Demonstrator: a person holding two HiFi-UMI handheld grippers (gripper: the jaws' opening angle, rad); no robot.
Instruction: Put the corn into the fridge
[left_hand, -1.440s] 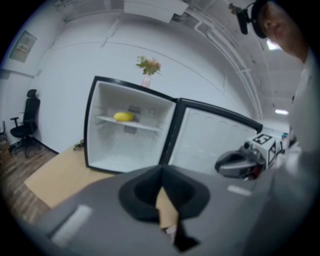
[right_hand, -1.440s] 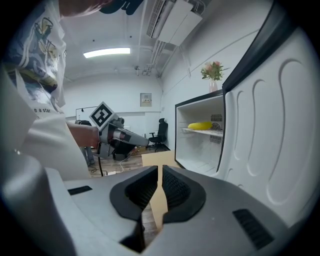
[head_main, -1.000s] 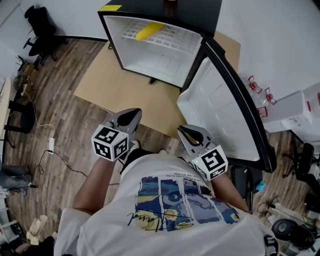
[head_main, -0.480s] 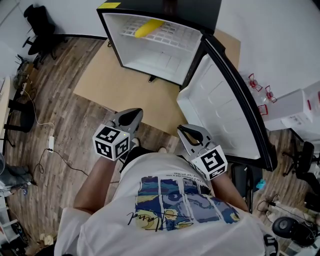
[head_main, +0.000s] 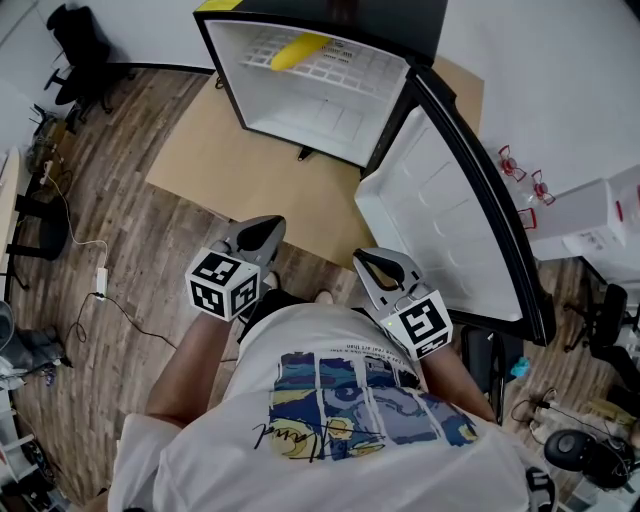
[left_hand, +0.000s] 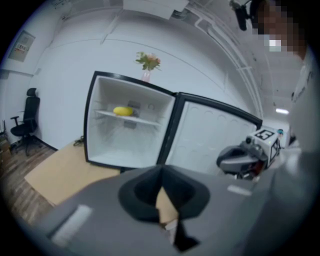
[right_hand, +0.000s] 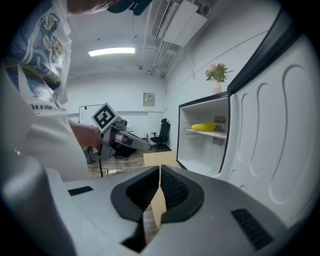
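The yellow corn lies on the wire shelf inside the open black mini fridge; it also shows as the corn in the left gripper view and the corn in the right gripper view. The fridge door stands wide open to the right. My left gripper is held low in front of me, well back from the fridge, jaws shut and empty. My right gripper hangs beside the door's inner face, its jaws together with nothing between them.
A brown cardboard sheet lies on the wood floor under the fridge. A vase of flowers stands on the fridge top. A black office chair is at far left, white boxes at right, cables on the floor.
None beyond a slight shift of the head view; both grippers stay where they were.
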